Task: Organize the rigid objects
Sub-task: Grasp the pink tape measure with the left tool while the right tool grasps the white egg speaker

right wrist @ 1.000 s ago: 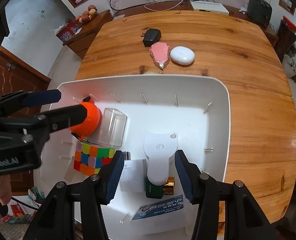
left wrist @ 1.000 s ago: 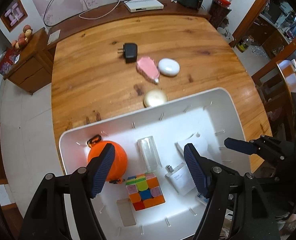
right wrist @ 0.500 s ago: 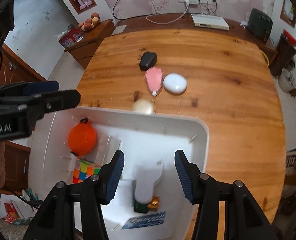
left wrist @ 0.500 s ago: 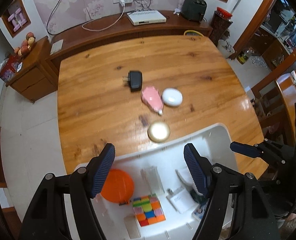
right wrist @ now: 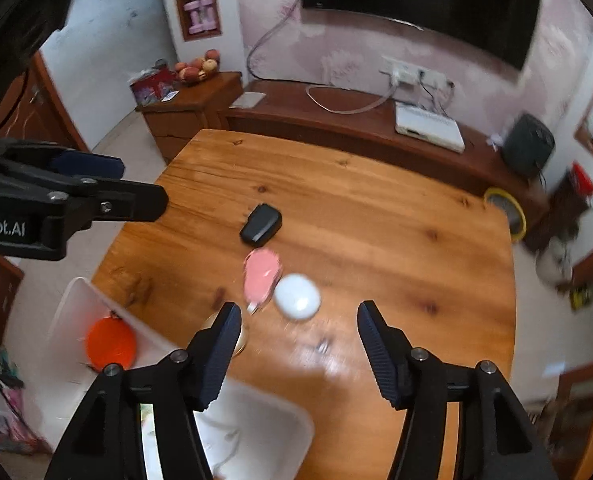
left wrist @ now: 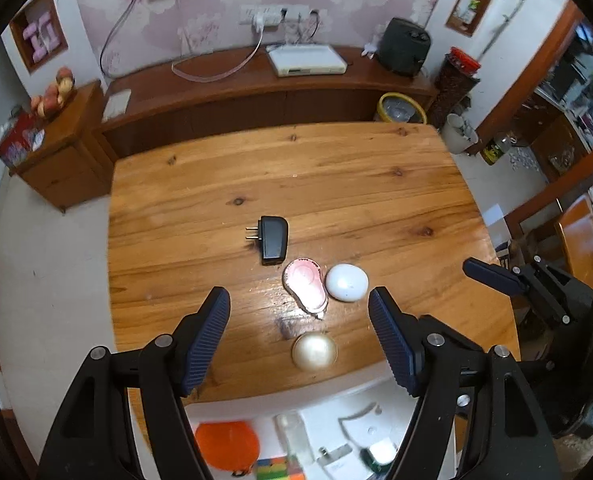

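On the wooden table (left wrist: 336, 200) lie a black charger (left wrist: 273, 239), a pink oval case (left wrist: 305, 282), a white egg-shaped case (left wrist: 346, 282) and a round gold lid (left wrist: 314, 352). My left gripper (left wrist: 299, 338) hangs open above the gold lid with nothing in it. My right gripper (right wrist: 298, 350) is empty and its jaws are opening; the white case (right wrist: 297, 296) and pink case (right wrist: 261, 272) lie just beyond its tips. The white tray (left wrist: 232, 408) at the near edge holds an orange disc (left wrist: 227, 445), a clear box, a colour cube and white items.
The right gripper shows at the right edge of the left wrist view (left wrist: 492, 276); the left gripper (right wrist: 96, 196) reaches in from the left of the right wrist view. Behind the table runs a low wooden sideboard (left wrist: 256, 92) with a white box, cables and a dark appliance.
Both grippers have pulled back and up from over the tray toward the table's middle. The tray has slid to the bottom of both views. The right jaws stand wider than before.
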Tool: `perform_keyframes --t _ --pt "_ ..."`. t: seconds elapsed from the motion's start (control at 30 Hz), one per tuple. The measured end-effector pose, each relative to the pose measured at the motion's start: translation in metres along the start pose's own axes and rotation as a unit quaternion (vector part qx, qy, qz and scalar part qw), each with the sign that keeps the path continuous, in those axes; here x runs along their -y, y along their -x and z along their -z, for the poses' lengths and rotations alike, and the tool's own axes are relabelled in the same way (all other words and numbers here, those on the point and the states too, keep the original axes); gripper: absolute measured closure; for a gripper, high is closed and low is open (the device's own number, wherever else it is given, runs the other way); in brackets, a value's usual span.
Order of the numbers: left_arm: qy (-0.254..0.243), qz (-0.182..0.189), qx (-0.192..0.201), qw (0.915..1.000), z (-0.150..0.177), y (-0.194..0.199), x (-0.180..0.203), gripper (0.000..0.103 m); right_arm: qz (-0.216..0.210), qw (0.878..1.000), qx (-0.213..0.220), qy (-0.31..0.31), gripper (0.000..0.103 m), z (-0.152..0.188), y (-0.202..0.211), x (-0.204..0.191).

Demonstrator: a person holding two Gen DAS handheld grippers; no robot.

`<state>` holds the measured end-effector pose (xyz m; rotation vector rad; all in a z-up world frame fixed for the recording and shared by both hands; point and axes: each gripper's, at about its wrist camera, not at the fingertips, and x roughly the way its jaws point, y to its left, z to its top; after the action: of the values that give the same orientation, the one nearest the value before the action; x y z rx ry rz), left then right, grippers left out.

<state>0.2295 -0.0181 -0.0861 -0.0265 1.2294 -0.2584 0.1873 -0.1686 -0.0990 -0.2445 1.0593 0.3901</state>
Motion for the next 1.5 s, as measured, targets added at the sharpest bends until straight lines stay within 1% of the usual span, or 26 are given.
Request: perform_keyframes --t 0.07,0.13,0.3,0.4,0.47,0.6,0.67,0.83,0.9,0.93,0.97,1.0,1.07,1.33,1.47,1.5 --pt "0.015 0.001 -0.020 0.9997 -0.007 -0.023 -0.002 0.028 0.000 1.000 0.000 0.024 0.042 -0.006 -0.019 0.003" --pt "0.027 -0.006 -0.039 0.9989 -0.011 -0.045 -0.004 0.028 -0.003 0.999 -0.006 0.043 0.042 -0.009 -0.038 0.006" --pt "0.057 -0.019 -0.081 0.9949 -0.014 -0.090 -0.012 0.028 -0.024 0.997 -0.035 0.064 0.042 -0.008 -0.083 0.011" --pt "0.074 -0.028 -0.102 0.9917 -0.012 -0.111 -0.016 0.028 -0.032 0.996 -0.047 0.075 0.042 -0.006 -0.103 0.012" --pt "0.086 -0.026 -0.113 0.9895 -0.010 -0.122 -0.019 0.028 -0.039 0.994 -0.060 0.083 0.042 -0.003 -0.117 0.012" --pt "0.094 -0.031 -0.127 0.9870 -0.009 -0.138 -0.022 0.028 -0.060 0.991 -0.073 0.098 0.042 0.002 -0.134 0.011" --pt "0.096 -0.031 -0.132 0.9861 -0.009 -0.145 -0.024 0.028 -0.070 0.989 -0.071 0.109 0.042 0.004 -0.140 0.010" --pt "0.102 -0.029 -0.139 0.9846 -0.007 -0.154 -0.027 0.028 -0.072 0.986 -0.081 0.130 0.042 0.010 -0.152 0.006" --pt "0.102 -0.026 -0.141 0.9843 -0.008 -0.157 -0.026 0.028 -0.072 0.984 -0.079 0.140 0.042 0.013 -0.153 0.004" --pt "0.102 -0.026 -0.142 0.9843 -0.008 -0.158 -0.025 0.028 -0.070 0.984 -0.076 0.145 0.042 0.015 -0.153 0.004" --pt "0.101 -0.027 -0.143 0.9842 -0.007 -0.159 -0.024 0.028 -0.066 0.984 -0.075 0.150 0.047 0.016 -0.154 0.003" --pt "0.101 -0.025 -0.144 0.9840 -0.007 -0.161 -0.024 0.028 -0.069 0.983 -0.075 0.150 0.053 0.018 -0.156 0.004" --pt "0.101 -0.021 -0.147 0.9837 -0.006 -0.164 -0.022 0.028 -0.072 0.985 -0.071 0.139 0.053 0.020 -0.154 0.008" --pt "0.097 -0.017 -0.142 0.9849 -0.004 -0.175 -0.009 0.028 -0.055 0.991 -0.064 0.102 0.053 0.028 -0.148 0.022" --pt "0.098 -0.029 -0.141 0.9846 -0.004 -0.181 -0.002 0.029 -0.050 0.993 -0.060 0.092 0.053 0.029 -0.147 0.025" --pt "0.096 -0.035 -0.135 0.9856 -0.004 -0.181 0.002 0.029 -0.050 0.993 -0.060 0.090 0.053 0.029 -0.146 0.025"
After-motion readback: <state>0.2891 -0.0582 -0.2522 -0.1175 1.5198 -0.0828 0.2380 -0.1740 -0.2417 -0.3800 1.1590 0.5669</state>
